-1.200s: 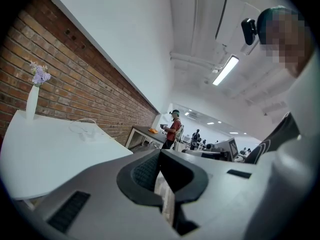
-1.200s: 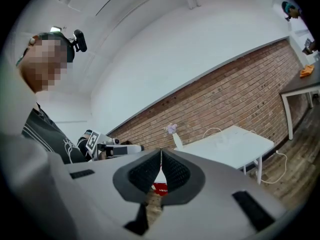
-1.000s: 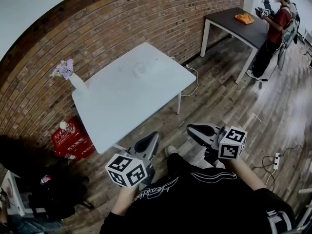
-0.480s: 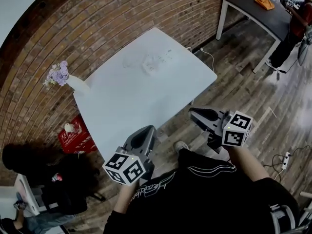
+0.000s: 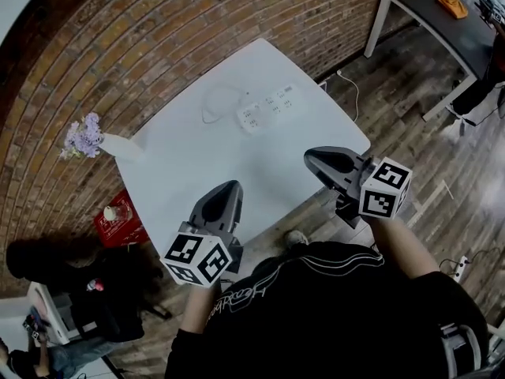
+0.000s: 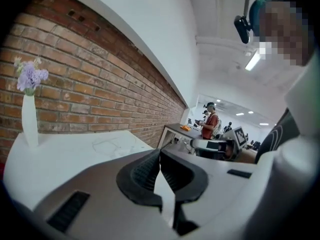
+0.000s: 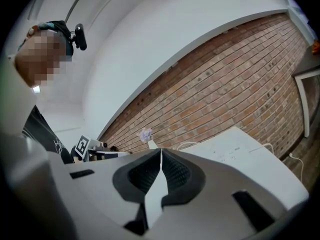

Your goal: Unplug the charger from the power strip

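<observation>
Starting nearest the camera, the person's black top (image 5: 331, 314) fills the bottom of the head view, with one shoe (image 5: 296, 238) on the wood floor below the table edge.

1. Left gripper (image 5: 226, 188): held over the near edge of the white table (image 5: 197, 172), pointing toward the wall. Its own view shows the jaws clenched pad to pad, with nothing between them.
2. Right gripper (image 5: 309, 158): held over the table's near right corner. Its own view shows the jaws pressed together, likewise empty.
3. Both grippers are well apart from the power strip (image 5: 269, 107).

The power strip is white and lies flat on the far half of the table, toward the wall side. A thin white cable (image 5: 211, 115) loops on the tabletop just beside the strip's left end. The charger is too small to separate from the strip in the head view. It is taken to sit at that left end, where the cable meets the strip.

Further items:
- A white vase (image 5: 118, 146) of purple flowers stands at the table's far left corner.
- A red box (image 5: 120, 221) sits on the floor to the left of the table.
- A brick wall (image 5: 158, 46) runs behind the table.
- A dark table (image 5: 430, 10) stands farther along the wall at upper right and carries an orange item (image 5: 453, 5).
</observation>
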Action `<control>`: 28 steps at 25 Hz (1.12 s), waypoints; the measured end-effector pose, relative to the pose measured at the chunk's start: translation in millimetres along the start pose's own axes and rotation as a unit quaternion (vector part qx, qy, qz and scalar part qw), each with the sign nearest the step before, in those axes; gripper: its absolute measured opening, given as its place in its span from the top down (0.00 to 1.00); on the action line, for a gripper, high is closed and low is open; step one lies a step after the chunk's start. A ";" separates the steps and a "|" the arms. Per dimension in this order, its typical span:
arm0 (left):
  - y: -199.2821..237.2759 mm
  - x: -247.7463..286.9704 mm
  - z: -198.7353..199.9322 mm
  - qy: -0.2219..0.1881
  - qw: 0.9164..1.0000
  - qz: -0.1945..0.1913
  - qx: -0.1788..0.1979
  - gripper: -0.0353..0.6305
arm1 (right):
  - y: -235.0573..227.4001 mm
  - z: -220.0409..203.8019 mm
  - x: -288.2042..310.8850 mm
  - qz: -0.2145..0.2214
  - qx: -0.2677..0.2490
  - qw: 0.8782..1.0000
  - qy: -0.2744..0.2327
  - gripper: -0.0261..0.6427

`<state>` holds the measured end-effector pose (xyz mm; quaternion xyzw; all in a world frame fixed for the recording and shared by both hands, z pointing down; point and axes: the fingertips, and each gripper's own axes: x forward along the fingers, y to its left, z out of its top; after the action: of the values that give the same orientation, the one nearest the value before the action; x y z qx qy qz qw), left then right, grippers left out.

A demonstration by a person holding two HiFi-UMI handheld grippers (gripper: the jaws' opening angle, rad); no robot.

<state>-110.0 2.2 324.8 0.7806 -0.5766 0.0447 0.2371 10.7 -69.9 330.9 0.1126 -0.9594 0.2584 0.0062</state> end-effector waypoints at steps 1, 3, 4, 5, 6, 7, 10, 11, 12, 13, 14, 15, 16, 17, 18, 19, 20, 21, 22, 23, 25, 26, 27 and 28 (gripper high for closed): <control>4.6 1.4 6.0 -0.005 1.000 0.006 0.012 0.94 | -2.2 3.4 3.2 0.003 -0.001 1.000 0.000 0.96; 13.3 3.2 14.1 -0.012 1.000 0.011 0.024 0.94 | -3.8 7.4 7.6 0.007 -0.003 1.000 0.003 0.96; 17.0 4.1 16.4 -0.012 0.999 0.011 0.028 0.94 | -4.3 8.2 9.1 0.009 -0.005 1.000 0.005 0.96; 21.1 5.3 18.3 -0.011 0.999 0.011 0.033 0.94 | -5.0 8.8 10.2 0.009 -0.007 1.000 0.007 0.96; 26.0 6.8 20.7 -0.011 0.999 0.013 0.040 0.94 | -6.1 9.5 11.2 0.009 -0.010 1.000 0.007 0.96; 31.9 9.1 23.6 -0.012 0.999 0.017 0.048 0.94 | -7.5 10.2 12.4 0.008 -0.012 1.000 0.006 0.96; 51.8 20.9 31.8 -0.009 0.998 0.028 0.063 0.94 | -13.4 10.6 16.9 0.003 -0.013 1.000 0.007 0.96; 58.4 26.5 33.6 -0.005 0.997 0.029 0.067 0.92 | -15.9 10.2 18.5 0.001 -0.011 1.000 0.008 0.96; 65.0 32.8 34.7 0.000 0.997 0.029 0.069 0.86 | -18.6 10.0 20.0 -0.002 -0.009 1.000 0.008 0.96; 71.7 39.4 35.2 0.006 0.997 0.028 0.071 0.81 | -21.8 9.8 21.5 -0.005 -0.006 1.000 0.009 0.96; 78.6 46.2 35.3 0.012 0.997 0.027 0.073 0.78 | -25.3 9.6 22.9 -0.007 -0.002 1.000 0.011 0.96; 85.8 53.0 34.9 0.017 0.997 0.026 0.076 0.76 | -29.1 9.4 24.4 -0.011 0.002 1.000 0.012 0.96; 93.1 60.1 33.9 0.023 0.996 0.024 0.081 0.74 | -32.8 9.0 25.9 -0.014 0.007 1.000 0.013 0.96; 100.3 67.5 32.3 0.030 0.995 0.021 0.087 0.72 | -36.4 8.4 27.5 -0.017 0.011 1.000 0.015 0.96; 107.2 75.3 30.4 0.038 0.995 0.017 0.093 0.69 | -39.6 7.7 29.5 -0.018 0.015 1.000 0.018 0.96; 113.8 83.6 28.5 0.046 0.994 0.012 0.098 0.67 | -42.8 6.6 32.1 -0.019 0.016 0.999 0.022 0.96; 119.9 91.9 27.0 0.053 0.994 0.006 0.100 0.65 | -46.2 5.1 35.1 -0.019 0.016 0.999 0.026 0.96; 125.2 100.1 25.8 0.057 0.993 0.000 0.101 0.63 | -50.1 3.3 38.3 -0.020 0.016 0.999 0.031 0.96; 129.8 107.8 24.6 0.060 0.993 -0.005 0.101 0.61 | -54.5 1.2 41.5 -0.022 0.018 0.999 0.035 0.96; 134.0 115.3 22.8 0.064 0.993 -0.010 0.102 0.59 | -59.4 -1.2 44.6 -0.025 0.020 0.999 0.039 0.96; 141.8 130.2 17.6 0.074 0.991 -0.017 0.106 0.57 | -70.0 -6.7 51.2 -0.031 0.029 0.998 0.045 0.96; 145.5 138.0 14.6 0.080 0.991 -0.020 0.110 0.56 | -75.5 -9.6 55.0 -0.033 0.032 0.998 0.049 0.96; 149.2 145.8 11.7 0.084 0.990 -0.022 0.113 0.55 | -80.8 -12.6 59.2 -0.035 0.034 0.997 0.053 0.96; 152.9 153.3 8.6 0.088 0.989 -0.022 0.116 0.55 | -85.9 -15.3 63.4 -0.037 0.035 0.997 0.057 0.96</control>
<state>-201.8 -170.2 418.5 0.8085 -0.5266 0.1748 0.1960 -33.0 -148.1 391.0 0.1333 -0.9429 0.2978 0.0661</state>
